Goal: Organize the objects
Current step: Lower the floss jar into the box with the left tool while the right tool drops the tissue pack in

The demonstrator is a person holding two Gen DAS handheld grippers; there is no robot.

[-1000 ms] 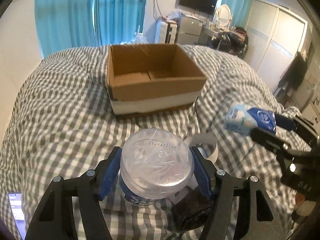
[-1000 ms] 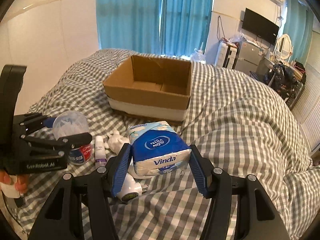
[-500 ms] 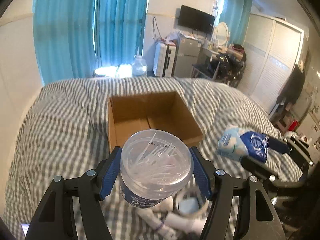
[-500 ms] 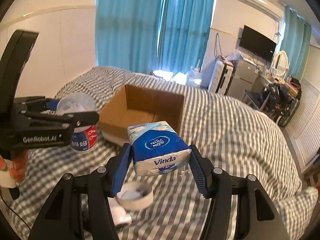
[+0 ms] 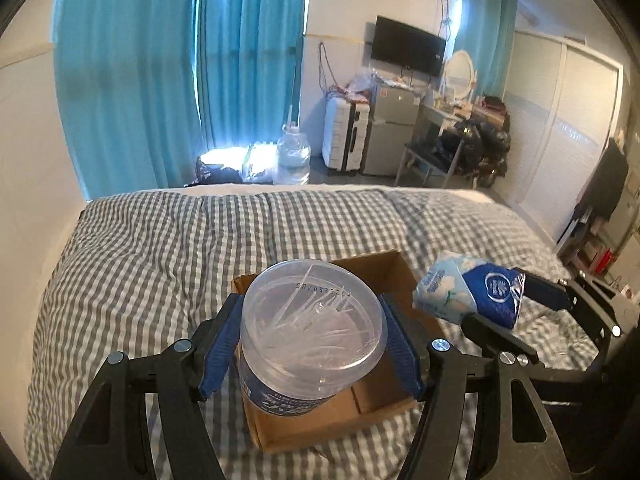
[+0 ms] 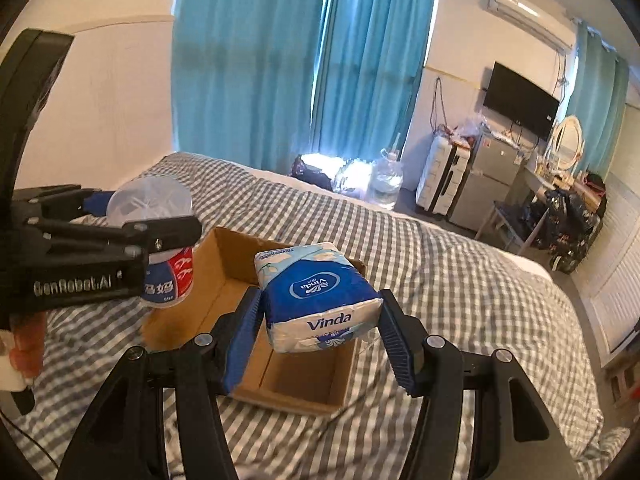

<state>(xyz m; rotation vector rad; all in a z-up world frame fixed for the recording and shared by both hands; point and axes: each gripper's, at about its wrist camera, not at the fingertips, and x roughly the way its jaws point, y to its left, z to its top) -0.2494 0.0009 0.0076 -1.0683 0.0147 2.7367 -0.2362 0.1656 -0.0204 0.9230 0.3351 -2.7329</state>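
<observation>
From the left wrist, the left claw (image 5: 314,344) stays clamped on the clear-lidded jar (image 5: 312,332), now lifted off the bed (image 5: 160,248) to hang over the cardboard box (image 5: 384,396). From the right wrist, the right claw (image 6: 320,332) grips the tissue pack (image 6: 318,300) above the same box (image 6: 304,384) — both loads look ready to drop in.

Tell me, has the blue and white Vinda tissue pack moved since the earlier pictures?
Yes. The blue and white Vinda tissue pack went forward, from short of the brown cardboard box to over it.
</observation>
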